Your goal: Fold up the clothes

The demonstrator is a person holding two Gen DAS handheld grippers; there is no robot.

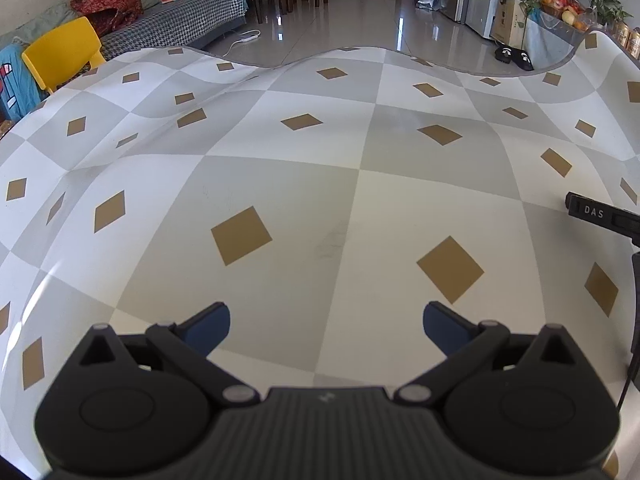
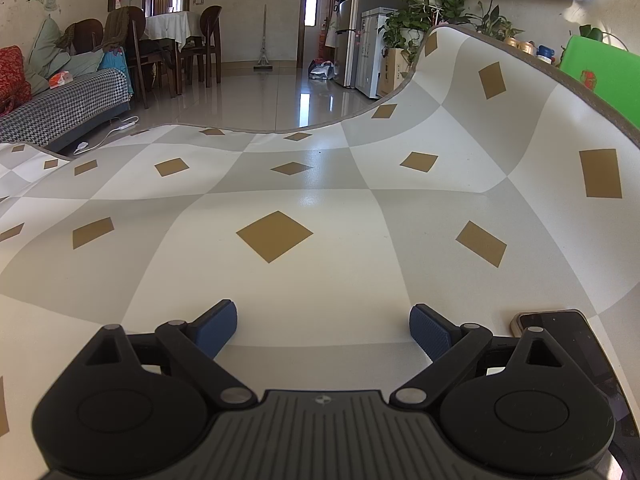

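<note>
While spread wide | left gripper (image 1: 326, 330) empty | right gripper (image 2: 323, 330) empty

My left gripper (image 1: 326, 326) hangs over the mat (image 1: 320, 184) at lower frame; sofa (image 1: 168, 20) upper left; a phone (image 2: 560, 332) beside my right gripper (image 2: 322, 330), lower right.

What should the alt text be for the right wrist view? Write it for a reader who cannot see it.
The open right gripper hovers, holding nothing, over a checked table covering with brown diamonds; no clothes are visible. A dark phone lies on the covering by the right finger, with a living room behind.
</note>
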